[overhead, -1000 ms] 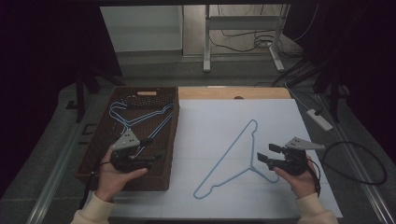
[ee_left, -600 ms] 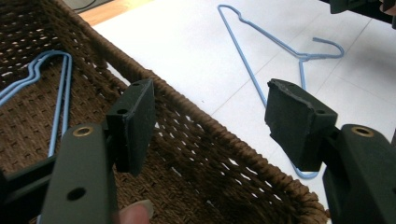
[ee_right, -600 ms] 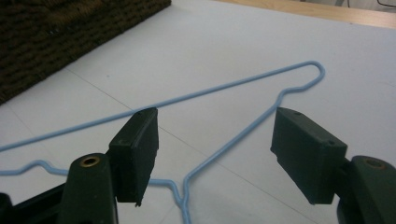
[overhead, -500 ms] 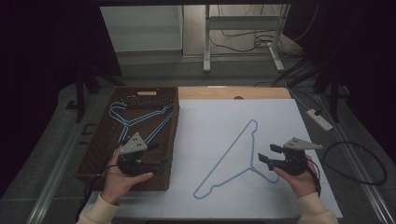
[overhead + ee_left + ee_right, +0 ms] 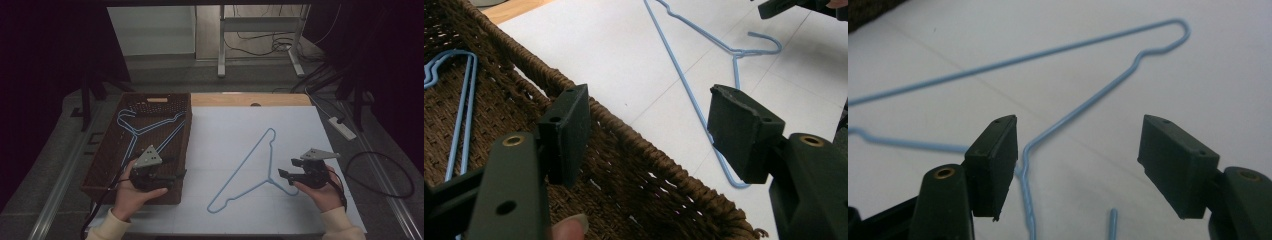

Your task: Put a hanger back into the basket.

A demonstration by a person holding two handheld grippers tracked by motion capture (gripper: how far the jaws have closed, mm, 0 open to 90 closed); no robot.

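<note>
Two grippers, both with jaws released, nothing between pads. We compare with a second ago: left gripper (image 5: 172,176) drifts slightly toward lower frame, now over near right corner of wicker basket (image 5: 102,165); right gripper (image 5: 287,170) unmoved. Blue hanger (image 5: 250,160) lies flat on white counter (image 5: 225,130), centre-right of high view, same spot. In right gripper view, hanger neck sits just ahead of jaws, untouched. More hangers (image 5: 145,129) rest in basket. We judge: grasp at neck not begun; left hand likely clearing away.
</note>
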